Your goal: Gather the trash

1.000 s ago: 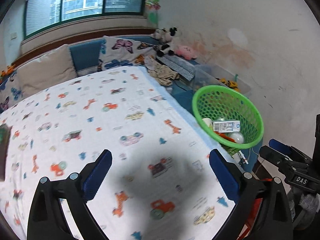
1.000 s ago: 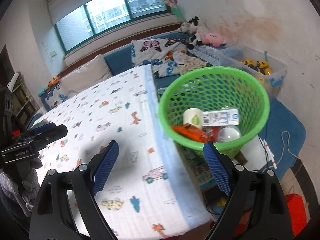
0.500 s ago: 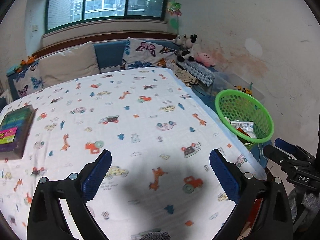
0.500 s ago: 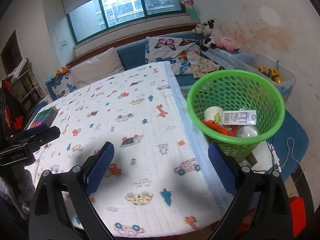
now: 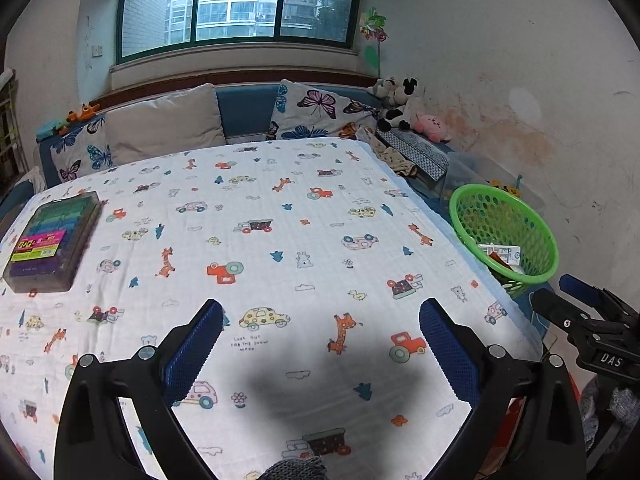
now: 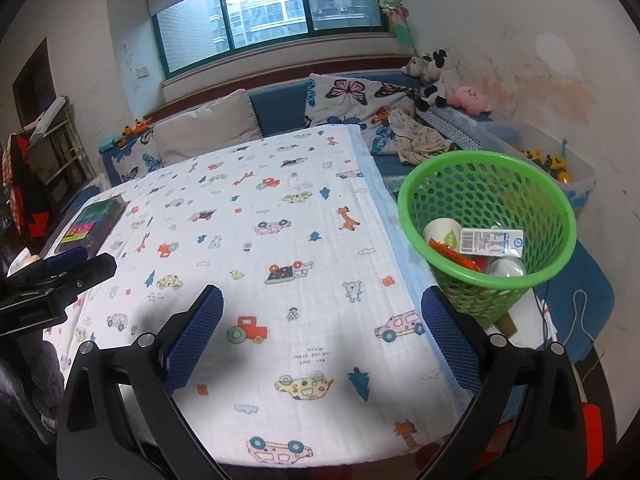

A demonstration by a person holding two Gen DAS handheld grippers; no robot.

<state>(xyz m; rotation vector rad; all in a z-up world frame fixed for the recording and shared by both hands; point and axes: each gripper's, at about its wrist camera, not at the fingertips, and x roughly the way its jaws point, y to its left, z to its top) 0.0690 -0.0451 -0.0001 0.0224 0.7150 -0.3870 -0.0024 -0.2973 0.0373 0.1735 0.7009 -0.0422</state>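
Both the left claw [image 5: 320, 336] and right claw [image 6: 322, 324] are held released, empty. The green basket [image 6: 486, 216] at the table's [image 6: 280, 240] right edge could be knocked over by a careless swing.

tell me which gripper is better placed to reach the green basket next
Right. The right gripper has the green basket close ahead to its right. The left gripper sits farther left over the table. Both are open and empty.

Green basket [image 6: 486, 184]; white cloth [image 5: 280, 240] printed with cartoon vehicles.
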